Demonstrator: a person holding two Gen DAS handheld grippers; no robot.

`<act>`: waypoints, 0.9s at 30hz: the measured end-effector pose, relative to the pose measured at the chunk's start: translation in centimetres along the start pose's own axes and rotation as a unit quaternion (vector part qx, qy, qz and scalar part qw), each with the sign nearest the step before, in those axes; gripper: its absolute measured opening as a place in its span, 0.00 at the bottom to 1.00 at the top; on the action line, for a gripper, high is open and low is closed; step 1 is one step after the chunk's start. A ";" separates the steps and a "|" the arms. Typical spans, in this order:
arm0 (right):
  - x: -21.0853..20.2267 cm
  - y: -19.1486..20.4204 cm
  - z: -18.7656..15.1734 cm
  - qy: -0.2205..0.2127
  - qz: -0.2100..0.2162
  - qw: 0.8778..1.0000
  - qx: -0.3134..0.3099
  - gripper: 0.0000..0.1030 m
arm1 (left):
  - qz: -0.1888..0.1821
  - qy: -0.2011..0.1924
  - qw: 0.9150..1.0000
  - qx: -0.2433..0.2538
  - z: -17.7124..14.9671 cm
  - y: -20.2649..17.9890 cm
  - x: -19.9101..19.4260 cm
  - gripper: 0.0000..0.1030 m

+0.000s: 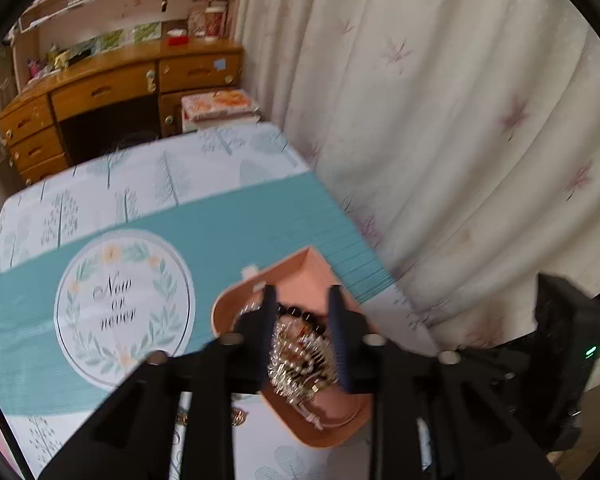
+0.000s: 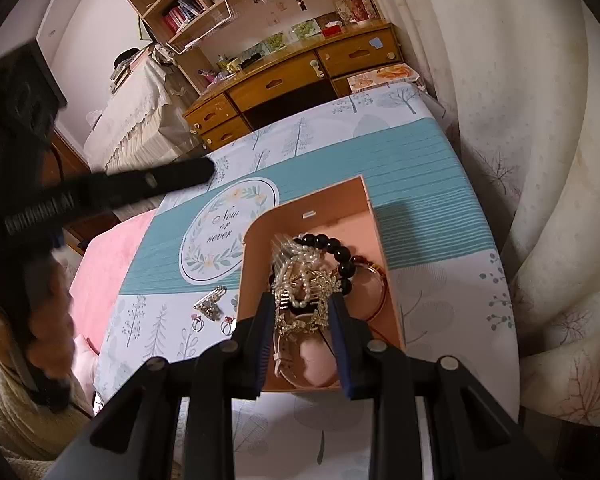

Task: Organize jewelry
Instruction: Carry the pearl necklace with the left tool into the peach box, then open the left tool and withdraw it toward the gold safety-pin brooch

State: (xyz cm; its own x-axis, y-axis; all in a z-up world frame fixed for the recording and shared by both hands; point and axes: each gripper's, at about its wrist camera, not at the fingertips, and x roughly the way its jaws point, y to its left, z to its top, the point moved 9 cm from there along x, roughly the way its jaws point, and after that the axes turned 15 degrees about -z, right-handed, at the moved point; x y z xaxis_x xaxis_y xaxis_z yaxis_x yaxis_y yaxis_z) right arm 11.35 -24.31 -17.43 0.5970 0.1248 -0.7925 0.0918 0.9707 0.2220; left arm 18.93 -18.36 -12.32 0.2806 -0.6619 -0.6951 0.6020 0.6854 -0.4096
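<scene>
A pink box (image 2: 332, 200) sits on the teal tablecloth and holds a heap of jewelry. In the heap are a black bead bracelet (image 2: 340, 254), a thin bangle (image 2: 380, 292) and a pink watch (image 2: 316, 360). My right gripper (image 2: 300, 300) hangs over the heap, shut on a gold-and-pearl hair ornament (image 2: 304, 310) that spans its pads. My left gripper (image 1: 302, 292) is open and holds nothing. It is high over the same box (image 1: 300, 272), and the bead bracelet (image 1: 296, 312) shows between its fingers. One of its fingers (image 2: 172, 178) appears blurred at the left of the right wrist view.
Two rings (image 2: 198, 324) and a small silver brooch (image 2: 210, 304) lie loose on the cloth left of the box. A pale curtain (image 2: 520, 120) hangs close along the table's right side. A wooden desk (image 2: 300, 76) stands beyond, and a pink cushion (image 2: 112, 272) is at the left.
</scene>
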 end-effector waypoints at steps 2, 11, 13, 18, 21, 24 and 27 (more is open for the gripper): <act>0.2 0.1 -0.2 0.004 0.001 1.000 -0.001 0.26 | 0.009 -0.001 1.000 -0.005 -1.1 0.8 0.1 0.54; 0.9 1.8 -0.9 0.018 0.014 1.000 -0.015 0.26 | 0.068 -0.011 0.996 -0.051 -5.7 6.0 -2.1 0.60; 0.8 2.4 -1.1 0.018 0.017 0.999 -0.019 0.26 | 0.075 -0.012 0.995 -0.064 -6.9 7.0 -2.8 0.62; 0.6 4.1 -1.4 0.011 0.036 0.999 -0.035 0.26 | 0.101 -0.013 0.993 -0.064 -9.0 7.9 -4.3 0.65; 0.5 5.7 -1.9 0.005 0.047 0.997 -0.055 0.27 | 0.120 -0.024 0.991 -0.055 -10.0 8.0 -5.4 0.76; 0.7 7.5 -2.6 0.008 0.053 0.995 -0.081 0.27 | 0.131 -0.029 0.990 -0.049 -10.8 8.2 -6.2 0.77; 0.7 9.1 -3.3 0.011 0.058 0.993 -0.105 0.27 | 0.141 -0.028 0.989 -0.047 -11.5 8.6 -6.6 0.77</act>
State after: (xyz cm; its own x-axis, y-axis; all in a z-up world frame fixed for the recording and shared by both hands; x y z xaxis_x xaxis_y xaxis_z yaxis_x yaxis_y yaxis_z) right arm 9.98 -14.70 -17.77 0.5766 0.2402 -0.7809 -0.1453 0.9707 0.1913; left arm 13.70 -4.57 -18.00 0.4694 -0.4544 -0.7571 0.4228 0.8684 -0.2591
